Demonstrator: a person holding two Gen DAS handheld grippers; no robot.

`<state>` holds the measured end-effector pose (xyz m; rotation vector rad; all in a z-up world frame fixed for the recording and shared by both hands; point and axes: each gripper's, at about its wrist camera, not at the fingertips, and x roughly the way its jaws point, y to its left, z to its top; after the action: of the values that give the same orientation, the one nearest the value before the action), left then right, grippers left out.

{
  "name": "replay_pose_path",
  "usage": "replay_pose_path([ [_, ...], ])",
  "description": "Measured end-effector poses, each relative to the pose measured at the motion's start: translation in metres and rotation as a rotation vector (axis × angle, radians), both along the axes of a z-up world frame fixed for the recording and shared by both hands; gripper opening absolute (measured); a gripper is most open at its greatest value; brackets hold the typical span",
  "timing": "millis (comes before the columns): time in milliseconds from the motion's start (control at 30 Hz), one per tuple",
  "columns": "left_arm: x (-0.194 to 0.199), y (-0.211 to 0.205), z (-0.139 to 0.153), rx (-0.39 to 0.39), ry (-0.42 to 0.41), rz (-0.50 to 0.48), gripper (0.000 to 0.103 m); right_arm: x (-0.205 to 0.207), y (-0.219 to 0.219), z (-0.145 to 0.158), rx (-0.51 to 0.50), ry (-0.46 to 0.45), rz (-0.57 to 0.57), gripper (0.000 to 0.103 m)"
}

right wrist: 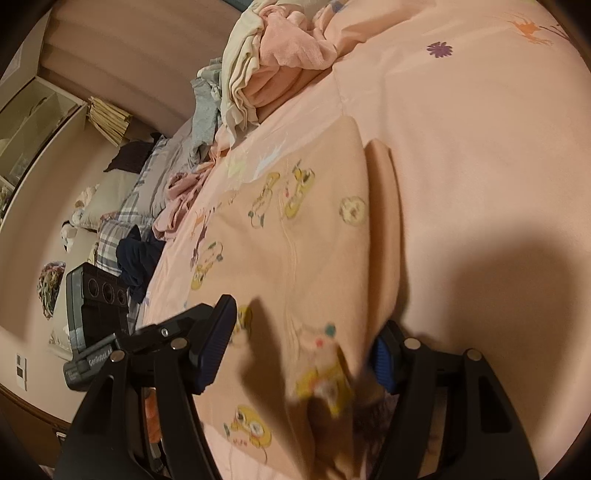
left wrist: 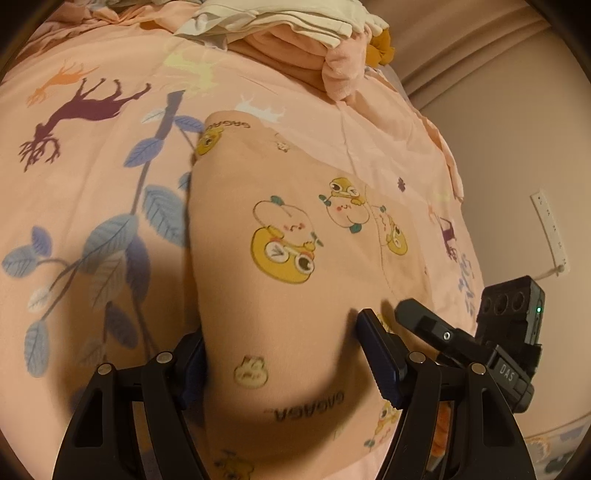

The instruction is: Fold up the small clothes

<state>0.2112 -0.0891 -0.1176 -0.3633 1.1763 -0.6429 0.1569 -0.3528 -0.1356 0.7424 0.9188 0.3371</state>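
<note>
Both the left gripper (left wrist: 280, 363) and right gripper (right wrist: 301, 345) gape wide, holding nothing, over the half-folded cartoon-print garment (left wrist: 295, 236) on the bedspread (left wrist: 92, 184), while the clothes pile (left wrist: 295, 26) waits unfolded.

A small peach-pink garment (left wrist: 288, 236), printed with yellow cartoon ducks, peach-shaped faces and the word "GAGAGA", lies spread flat on the bed. It looks like a child's pair of soft leggings or pyjama trousers, though the exact type is hard to tell. In the right wrist view the same garment (right wrist: 295, 229) has a narrow strip doubled along its right edge.
</note>
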Motion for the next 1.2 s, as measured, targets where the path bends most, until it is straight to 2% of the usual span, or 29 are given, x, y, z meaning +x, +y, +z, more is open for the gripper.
replay_pose_path([
  [167, -0.001, -0.007, 0.001, 0.032, -0.026, -0.008, 0.072, 0.009, 0.004, -0.004, -0.004, -0.003, -0.008, 0.051],
  [333, -0.004, -0.010, 0.003, 0.065, -0.054, -0.016, 0.071, 0.008, 0.008, -0.002, -0.043, -0.008, -0.017, 0.042],
  [467, -0.007, -0.013, 0.005, 0.106, -0.078, -0.019, 0.067, 0.007, 0.010, -0.001, -0.056, -0.007, -0.019, 0.032],
  [533, -0.008, -0.014, 0.006, 0.120, -0.088, -0.021, 0.065, 0.006, 0.014, 0.001, -0.083, -0.013, -0.019, 0.031],
  [633, -0.010, -0.013, 0.008, 0.127, -0.098, -0.021, 0.057, 0.005, 0.019, 0.005, -0.124, -0.025, -0.022, 0.028],
  [700, -0.011, -0.012, 0.010, 0.129, -0.104, -0.018, 0.048, 0.004, 0.022, 0.009, -0.145, -0.036, -0.023, 0.025],
  [900, -0.016, -0.010, 0.015, 0.134, -0.120, -0.005, 0.032, -0.003, 0.036, 0.022, -0.191, -0.079, -0.008, 0.021],
  [1100, -0.029, -0.006, 0.024, 0.137, -0.138, -0.014, 0.030, -0.016, 0.051, 0.039, -0.250, -0.126, 0.017, 0.020],
  [1200, -0.038, -0.003, 0.027, 0.134, -0.134, -0.017, 0.030, -0.024, 0.051, 0.043, -0.246, -0.135, 0.019, 0.020],
])
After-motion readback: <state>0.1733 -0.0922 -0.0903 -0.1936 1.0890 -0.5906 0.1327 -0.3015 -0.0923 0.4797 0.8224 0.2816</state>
